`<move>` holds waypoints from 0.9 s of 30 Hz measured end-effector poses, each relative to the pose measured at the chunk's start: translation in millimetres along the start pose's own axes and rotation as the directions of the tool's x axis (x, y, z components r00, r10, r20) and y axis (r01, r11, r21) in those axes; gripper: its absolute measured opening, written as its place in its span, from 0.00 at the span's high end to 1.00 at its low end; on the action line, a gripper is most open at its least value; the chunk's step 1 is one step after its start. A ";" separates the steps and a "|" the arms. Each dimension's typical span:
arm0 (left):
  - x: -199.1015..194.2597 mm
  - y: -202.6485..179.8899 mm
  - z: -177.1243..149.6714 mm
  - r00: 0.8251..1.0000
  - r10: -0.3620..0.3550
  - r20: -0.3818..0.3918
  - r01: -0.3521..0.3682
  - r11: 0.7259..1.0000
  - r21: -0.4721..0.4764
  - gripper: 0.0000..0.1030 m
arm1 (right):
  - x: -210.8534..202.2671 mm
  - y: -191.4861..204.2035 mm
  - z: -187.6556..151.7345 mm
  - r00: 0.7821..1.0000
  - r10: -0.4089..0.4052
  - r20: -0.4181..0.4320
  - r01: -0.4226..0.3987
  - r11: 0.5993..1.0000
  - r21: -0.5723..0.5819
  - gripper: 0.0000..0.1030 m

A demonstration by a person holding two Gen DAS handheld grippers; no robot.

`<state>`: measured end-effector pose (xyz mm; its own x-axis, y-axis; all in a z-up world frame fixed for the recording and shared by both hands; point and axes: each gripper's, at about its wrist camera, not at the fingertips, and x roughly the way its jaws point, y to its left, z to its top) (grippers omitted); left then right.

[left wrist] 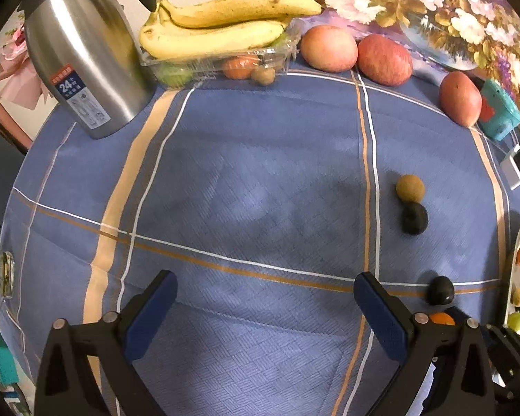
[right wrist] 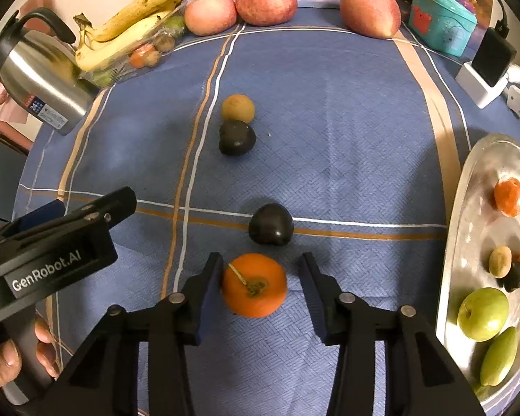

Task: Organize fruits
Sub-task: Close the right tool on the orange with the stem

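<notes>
My right gripper (right wrist: 261, 277) is open around an orange persimmon (right wrist: 254, 285) lying on the blue cloth; its left finger touches the fruit, the right finger stands apart. A dark plum (right wrist: 271, 224) lies just beyond it. Farther off, another dark plum (right wrist: 237, 137) touches a tan round fruit (right wrist: 238, 107). A silver tray (right wrist: 468, 228) at the right holds small orange fruits, a tan fruit, a green apple (right wrist: 483, 313) and a green mango. My left gripper (left wrist: 265, 300) is open and empty over the cloth; it also shows in the right wrist view (right wrist: 52, 239) at the left.
At the table's back stand a steel kettle (left wrist: 83, 66), bananas (left wrist: 218, 24) on a clear fruit box, two apples (left wrist: 329, 48) and a mango (left wrist: 460, 98). A teal toy (right wrist: 442, 20) and a white charger (right wrist: 485, 72) sit back right.
</notes>
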<state>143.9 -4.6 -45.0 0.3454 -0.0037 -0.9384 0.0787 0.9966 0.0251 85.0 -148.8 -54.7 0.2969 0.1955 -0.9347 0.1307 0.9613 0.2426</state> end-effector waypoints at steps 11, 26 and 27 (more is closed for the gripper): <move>-11.2 0.0 4.5 0.999 -0.032 0.022 0.033 0.999 -0.032 0.00 | -26.5 -3.3 3.0 0.996 0.041 0.075 -0.041 0.999 0.003 0.63; -10.3 -26.9 4.7 0.991 -0.133 0.006 0.134 0.991 -0.029 0.01 | -51.8 -51.1 7.6 0.988 -0.047 0.149 0.033 0.995 0.096 0.63; -10.2 -31.4 4.4 0.990 -0.144 0.004 0.144 0.989 -0.021 0.01 | -53.1 -54.9 7.7 0.987 -0.055 0.151 0.039 0.994 0.102 0.63</move>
<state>142.0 -36.2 -34.7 0.3341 -0.1472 -0.9310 0.1078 0.9872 -0.1174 69.4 -213.4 -16.4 0.4290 0.1110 -0.8964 0.2377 0.9436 0.2306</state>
